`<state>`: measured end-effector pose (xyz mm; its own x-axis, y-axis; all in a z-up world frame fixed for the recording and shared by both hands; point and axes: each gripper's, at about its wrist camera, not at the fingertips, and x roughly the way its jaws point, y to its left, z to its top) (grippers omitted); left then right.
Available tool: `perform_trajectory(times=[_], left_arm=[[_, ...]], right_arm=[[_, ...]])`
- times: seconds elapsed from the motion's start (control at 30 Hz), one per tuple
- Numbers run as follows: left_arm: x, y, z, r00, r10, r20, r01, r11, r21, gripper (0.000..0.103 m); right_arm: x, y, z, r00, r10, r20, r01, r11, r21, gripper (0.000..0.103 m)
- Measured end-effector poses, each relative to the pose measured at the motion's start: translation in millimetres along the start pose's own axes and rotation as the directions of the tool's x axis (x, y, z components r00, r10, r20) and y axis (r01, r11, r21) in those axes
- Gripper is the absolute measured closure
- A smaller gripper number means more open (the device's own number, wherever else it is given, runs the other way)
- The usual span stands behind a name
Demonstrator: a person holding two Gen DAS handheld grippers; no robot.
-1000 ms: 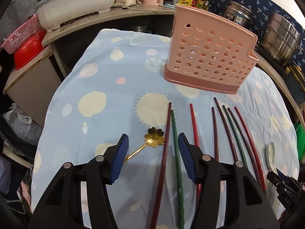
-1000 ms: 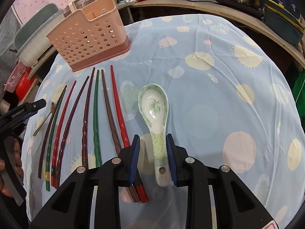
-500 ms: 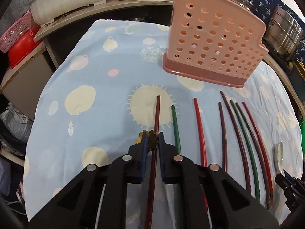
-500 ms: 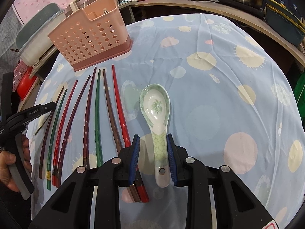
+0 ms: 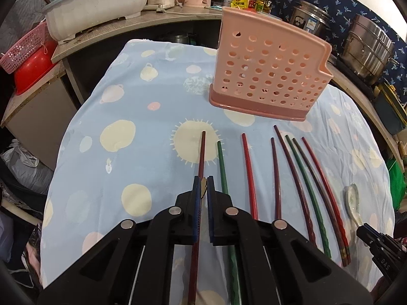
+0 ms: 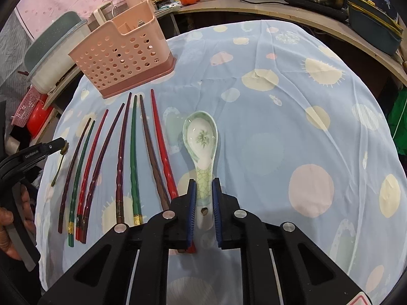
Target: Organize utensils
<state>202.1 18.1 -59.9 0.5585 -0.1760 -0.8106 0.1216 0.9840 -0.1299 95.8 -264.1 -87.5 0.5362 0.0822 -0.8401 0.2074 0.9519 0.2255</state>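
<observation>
The left claw (image 5: 203, 181) has just pinched the gold flower spoon (image 6: 59, 164), lifted at the desk's (image 6: 292, 96) left edge. The right claw (image 6: 204, 190) has closed on the ceramic spoon's (image 6: 202, 139) handle, mid-desk. Chopsticks (image 6: 132, 152) lie between them, the pink holder (image 6: 122, 58) at the far edge.

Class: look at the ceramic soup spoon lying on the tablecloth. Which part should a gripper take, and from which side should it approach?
Take the ceramic spoon by its narrow handle, coming from above at the handle end, pads on its two long sides. The handle is slim and straight; the bowl is too wide and rounded. The right gripper is shut on it there. Chopsticks lie close on one side, so stay centred.
</observation>
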Motion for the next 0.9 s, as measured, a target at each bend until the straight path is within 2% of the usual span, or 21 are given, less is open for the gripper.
perform_trajectory(times=[0.63, 0.73, 0.9], left_arm=[[-75.2, 5.9, -6.8, 0.993, -0.037, 0.108, 0.038, 0.999, -0.003, 0.102], [-73.3, 8.9, -7.1, 0.994, -0.026, 0.105, 0.027, 1.000, -0.007, 0.102], [-50.7, 11.1, -13.0, 0.998, -0.032, 0.055, 0.033, 0.999, -0.021, 0.100]], right_arm=[[-51.1, 12.7, 1.2, 0.993, 0.005, 0.115, -0.001, 0.999, -0.034, 0.095], [-51.1, 12.3, 1.3, 0.993, 0.008, 0.114, -0.004, 0.999, -0.033, 0.096], [-48.4, 10.0, 0.2, 0.994, 0.011, 0.112, -0.009, 1.000, -0.023, 0.096]])
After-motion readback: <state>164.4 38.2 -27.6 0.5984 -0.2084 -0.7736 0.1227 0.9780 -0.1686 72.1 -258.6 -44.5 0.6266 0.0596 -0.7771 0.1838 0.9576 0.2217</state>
